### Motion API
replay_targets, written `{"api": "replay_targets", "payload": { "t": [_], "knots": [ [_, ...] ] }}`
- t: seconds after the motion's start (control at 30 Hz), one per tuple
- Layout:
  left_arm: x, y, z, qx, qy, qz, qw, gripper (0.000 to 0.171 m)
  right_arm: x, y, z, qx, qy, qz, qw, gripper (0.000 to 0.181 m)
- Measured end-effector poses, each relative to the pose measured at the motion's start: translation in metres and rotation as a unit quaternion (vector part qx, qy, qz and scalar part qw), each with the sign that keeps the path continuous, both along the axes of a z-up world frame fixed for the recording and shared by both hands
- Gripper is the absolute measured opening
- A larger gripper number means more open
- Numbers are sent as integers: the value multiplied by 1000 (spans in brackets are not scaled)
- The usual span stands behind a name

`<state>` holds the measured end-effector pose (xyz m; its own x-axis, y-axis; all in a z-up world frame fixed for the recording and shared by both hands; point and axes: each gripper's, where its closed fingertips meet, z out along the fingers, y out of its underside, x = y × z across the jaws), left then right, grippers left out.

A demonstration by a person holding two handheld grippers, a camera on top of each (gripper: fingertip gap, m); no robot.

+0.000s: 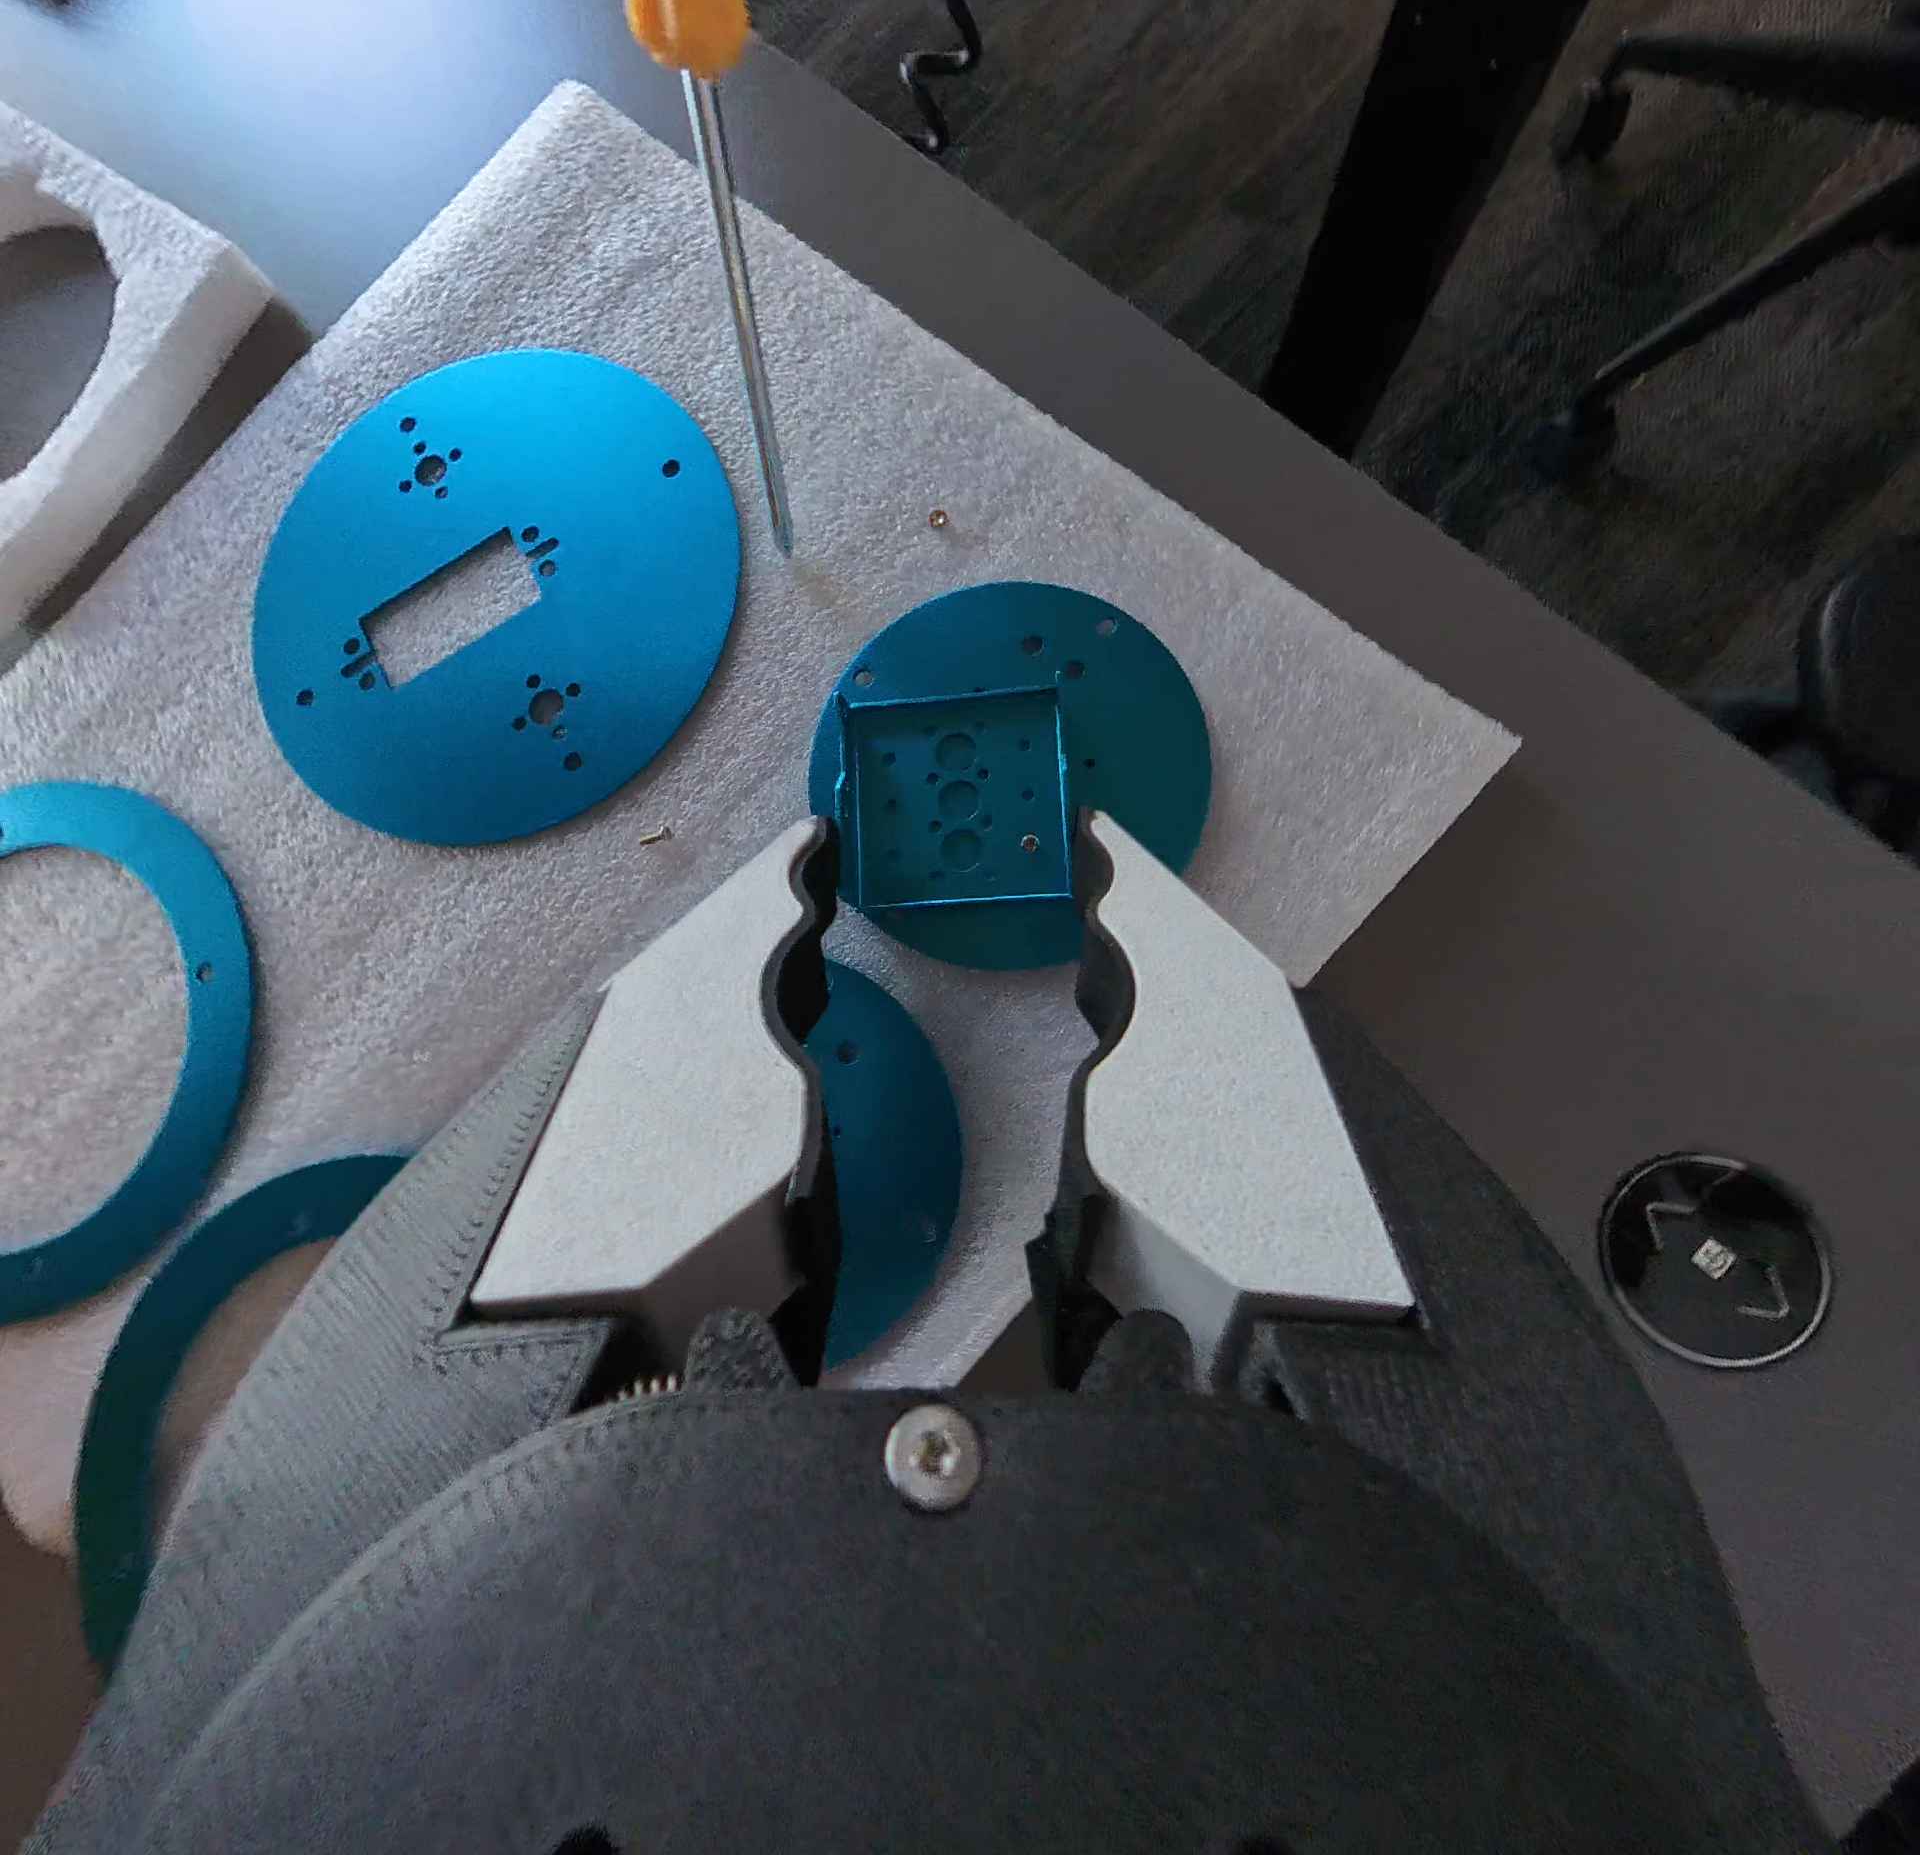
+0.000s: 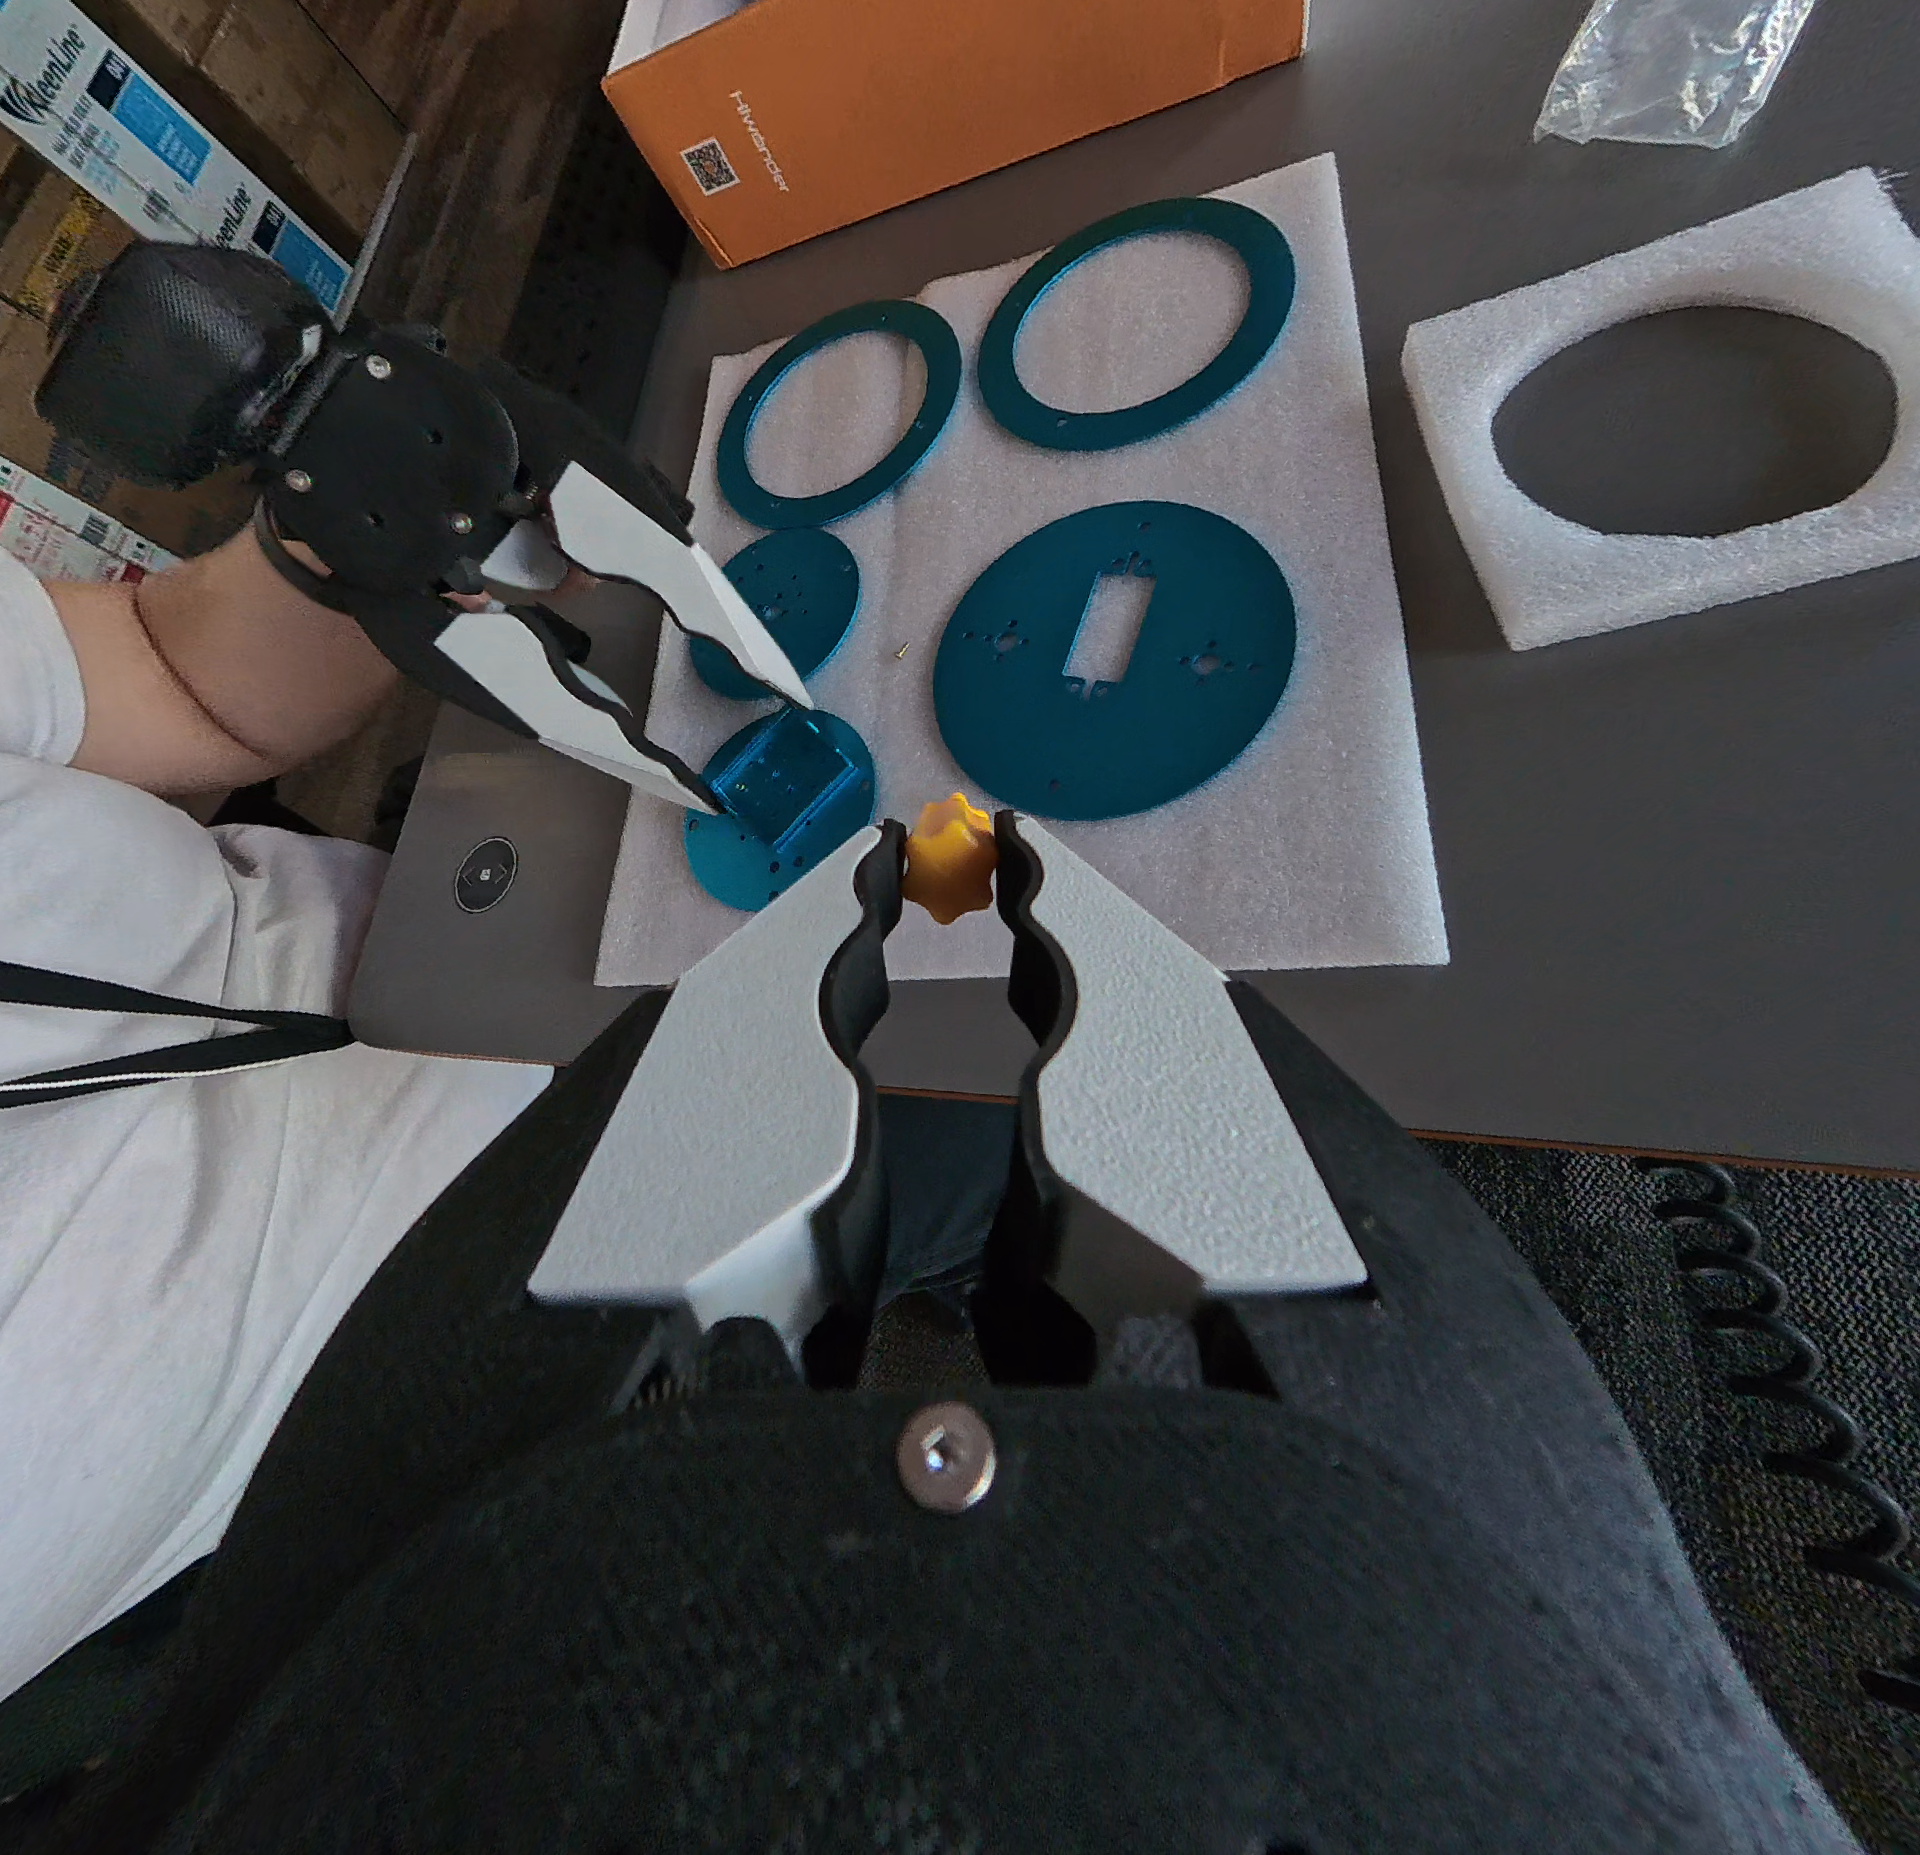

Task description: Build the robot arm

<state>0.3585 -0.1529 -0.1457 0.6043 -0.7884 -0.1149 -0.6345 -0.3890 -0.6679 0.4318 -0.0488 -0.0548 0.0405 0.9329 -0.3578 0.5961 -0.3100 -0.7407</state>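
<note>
My left gripper (image 1: 956, 834) stands with its fingertips against the two sides of a blue square bracket (image 1: 961, 797) that sits on a small blue disc (image 1: 1143, 766). A small screw (image 1: 1029, 844) sits in the bracket's floor. In the right wrist view the left gripper (image 2: 756, 754) flanks the same bracket (image 2: 784, 777). My right gripper (image 2: 948, 834) is shut on the orange handle (image 2: 948, 860) of a screwdriver. Its steel shaft (image 1: 743, 319) slants down, with the tip on the foam just left of and beyond the small disc.
On the white foam sheet (image 1: 582, 247) lie a large blue disc with a rectangular cutout (image 1: 499, 600), blue rings (image 2: 1268, 288), a second small disc (image 1: 894, 1161) and loose screws (image 1: 657, 837). An orange box (image 2: 935, 91), a foam block (image 2: 1558, 579) and a plastic bag (image 2: 1683, 39) lie behind. Across from one pair of fingers to the other is roughly 15 cm.
</note>
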Motion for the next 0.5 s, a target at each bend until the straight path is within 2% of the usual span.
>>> {"api": "replay_targets", "payload": {
  "t": [0.23, 0.4, 0.5],
  "knots": [
    [4, -3, 0, 5, 65, -154, 986, 45, 2, 2, 4, -1, 4, 1, 1000, 16],
    [9, -6, 0, -19, 51, -238, 970, 54, 2, 1, 4, 2, 3, 2, 1000, 16],
    [4, -3, 5, -39, 32, -244, 969, 64, 2, 1, 5, 6, 3, 4, 1000, 16]
  ]
}}
